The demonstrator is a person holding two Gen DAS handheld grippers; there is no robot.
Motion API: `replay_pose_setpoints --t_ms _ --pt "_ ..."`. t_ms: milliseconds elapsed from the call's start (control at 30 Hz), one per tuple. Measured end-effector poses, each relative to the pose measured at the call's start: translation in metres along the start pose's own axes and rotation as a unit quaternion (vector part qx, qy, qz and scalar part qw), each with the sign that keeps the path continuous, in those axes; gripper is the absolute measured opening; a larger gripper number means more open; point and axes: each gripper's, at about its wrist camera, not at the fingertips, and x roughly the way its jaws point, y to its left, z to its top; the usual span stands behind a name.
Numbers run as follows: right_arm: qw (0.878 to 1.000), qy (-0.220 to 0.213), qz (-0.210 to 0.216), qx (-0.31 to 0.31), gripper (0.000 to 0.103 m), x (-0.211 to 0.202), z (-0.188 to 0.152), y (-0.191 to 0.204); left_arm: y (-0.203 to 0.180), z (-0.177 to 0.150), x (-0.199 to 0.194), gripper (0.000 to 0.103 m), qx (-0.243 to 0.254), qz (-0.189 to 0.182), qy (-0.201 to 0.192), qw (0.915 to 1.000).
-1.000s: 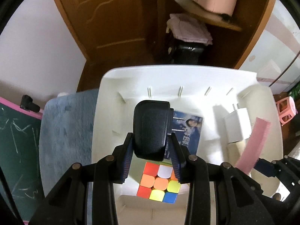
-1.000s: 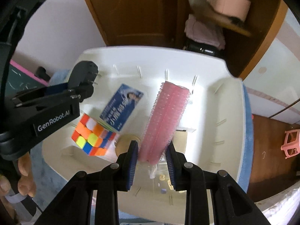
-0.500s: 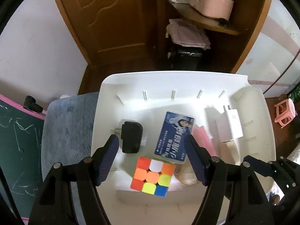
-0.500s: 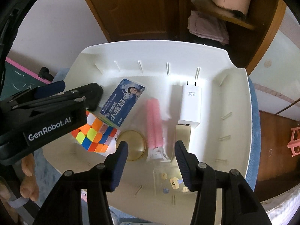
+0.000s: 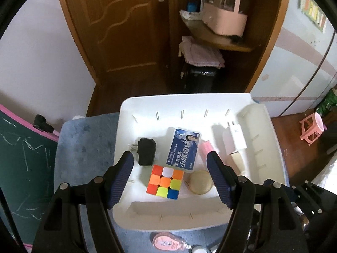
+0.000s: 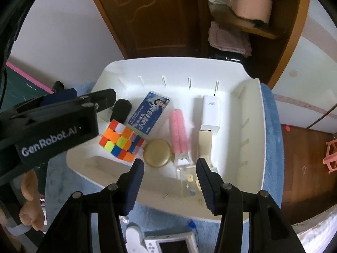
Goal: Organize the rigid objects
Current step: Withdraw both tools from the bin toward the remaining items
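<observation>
I've got both grippers wide apart over the white plastic tray (image 5: 271, 147), nothing between them: left gripper (image 5: 170, 177), right gripper (image 6: 170, 177). Black plug adapter (image 5: 145, 151) lies beside the multicoloured puzzle cube (image 5: 165, 181); pink bristly hair roller (image 6: 179, 131) lies next to the white charger (image 6: 210, 113).

Both the left gripper (image 5: 170, 177) and right gripper (image 6: 170, 184) are matte black plastic with round silver screws along the arms and ribbed dark-blue pads (image 5: 121, 176), the left one's side at mid-left reading "GenRobot.AI" in white.
</observation>
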Motion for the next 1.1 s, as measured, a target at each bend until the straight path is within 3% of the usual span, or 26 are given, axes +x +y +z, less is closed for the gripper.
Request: replay_pose_setpoints --t_ms 100,167,433,767,1100 --pt "1.000 -0.014 -0.007 -0.001 0.053 -0.016 -0.009 0.005 0.002 -0.005 -0.018 0.076 -0.001 -0.007 -0.013 0.9999" --pt "1.000 -0.023 -0.011 -0.001 0.053 -0.025 -0.015 0.008 0.003 -0.009 -0.031 0.082 -0.002 -0.010 -0.019 0.9998" --pt "0.998 -0.051 -0.030 -0.002 0.053 -0.060 -0.048 0.015 0.008 -0.034 -0.070 0.083 -0.005 -0.019 -0.038 0.9991" --pt "0.996 -0.078 -0.040 0.006 0.053 -0.093 -0.092 0.018 0.014 -0.064 -0.093 0.083 -0.009 -0.025 -0.038 0.9989" --pt "0.995 -0.085 -0.040 0.013 0.053 -0.101 -0.132 0.010 0.014 -0.097 -0.099 0.083 -0.020 -0.027 -0.021 0.9992"
